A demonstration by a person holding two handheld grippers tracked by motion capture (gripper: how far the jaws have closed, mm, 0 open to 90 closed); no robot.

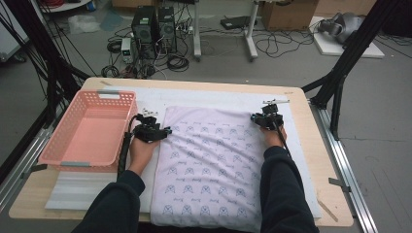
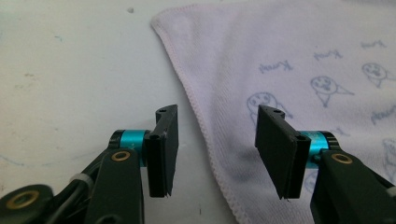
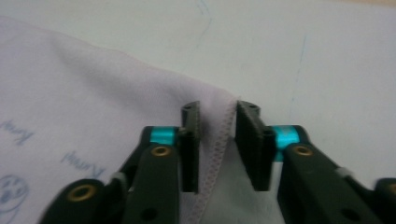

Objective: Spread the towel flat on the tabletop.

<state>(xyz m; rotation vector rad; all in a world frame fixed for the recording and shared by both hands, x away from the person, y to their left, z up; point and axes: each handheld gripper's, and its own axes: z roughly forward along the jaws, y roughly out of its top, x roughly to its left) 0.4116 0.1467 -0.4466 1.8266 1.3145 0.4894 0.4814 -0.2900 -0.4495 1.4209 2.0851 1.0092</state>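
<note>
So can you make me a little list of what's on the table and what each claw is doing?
table: pale wooden top with a white mat on it
towel: lilac, printed with small drawings, spread flat
basket: pink plastic, left of the towel
left claw: open at the towel's far left corner, hem between its jaws, pads not touching
right claw: shut on the towel's far right corner, hem pinched
hands: dark sleeves, one hand on each claw

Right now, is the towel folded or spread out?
Spread out. In the high view the towel lies flat in one layer on the table, its near end at the table's front edge, with no fold showing.
</note>
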